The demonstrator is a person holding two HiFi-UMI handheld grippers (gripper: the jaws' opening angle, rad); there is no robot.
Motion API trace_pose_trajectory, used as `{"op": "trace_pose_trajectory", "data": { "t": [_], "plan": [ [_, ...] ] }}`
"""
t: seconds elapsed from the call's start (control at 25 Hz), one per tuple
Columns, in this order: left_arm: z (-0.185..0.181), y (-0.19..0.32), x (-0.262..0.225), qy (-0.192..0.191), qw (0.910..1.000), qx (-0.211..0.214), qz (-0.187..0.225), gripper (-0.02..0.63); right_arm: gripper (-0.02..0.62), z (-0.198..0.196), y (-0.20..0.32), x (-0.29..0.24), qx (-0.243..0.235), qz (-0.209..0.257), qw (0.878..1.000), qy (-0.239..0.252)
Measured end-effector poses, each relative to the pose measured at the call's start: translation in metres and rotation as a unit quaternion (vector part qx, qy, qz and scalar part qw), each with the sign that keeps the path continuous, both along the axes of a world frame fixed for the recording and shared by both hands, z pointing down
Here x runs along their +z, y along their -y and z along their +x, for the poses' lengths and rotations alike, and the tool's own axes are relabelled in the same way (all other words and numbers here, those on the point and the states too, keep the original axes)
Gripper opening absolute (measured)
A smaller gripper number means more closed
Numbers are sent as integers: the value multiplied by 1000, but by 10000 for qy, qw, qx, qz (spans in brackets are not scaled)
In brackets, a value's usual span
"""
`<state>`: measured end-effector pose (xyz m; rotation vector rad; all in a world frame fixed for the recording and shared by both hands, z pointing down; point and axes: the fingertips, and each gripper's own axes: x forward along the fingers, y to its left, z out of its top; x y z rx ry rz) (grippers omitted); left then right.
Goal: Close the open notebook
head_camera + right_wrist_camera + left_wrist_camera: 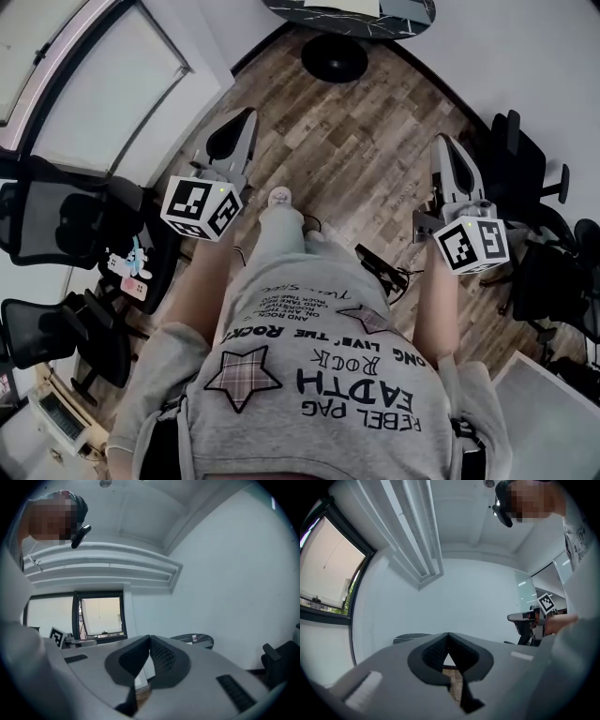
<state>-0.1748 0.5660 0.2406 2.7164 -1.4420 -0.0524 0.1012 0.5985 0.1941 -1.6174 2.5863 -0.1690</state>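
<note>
I stand on a wooden floor, holding both grippers level in front of me, a few steps from a round dark table (pixel 309 17) at the top of the head view. Pale flat things (pixel 330 5) lie on its top; I cannot tell whether one is the notebook. My left gripper (pixel 247 114) is shut and empty, its tips meeting (pixel 448 634). My right gripper (pixel 442 141) is also shut and empty, its tips touching (pixel 150 637). The table shows small behind the jaws in the left gripper view (pixel 410 637) and in the right gripper view (pixel 194 640).
The table's black round foot (pixel 335 58) stands on the floor ahead. Black office chairs (pixel 56 220) crowd the left, and more chairs (pixel 525 159) stand at the right. A window (pixel 101 616) and white walls lie beyond.
</note>
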Motion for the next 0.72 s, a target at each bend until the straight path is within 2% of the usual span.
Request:
{"op": "trace_pose_trajectory", "data": {
  "t": [0.36, 0.72],
  "plan": [
    [9, 46, 7, -76, 9999, 82, -55, 9, 12, 6, 36, 3, 50, -58, 10000, 5],
    [22, 147, 0, -165, 9994, 289, -28, 9, 12, 13, 124, 1, 194, -136, 9997, 14]
  ]
}}
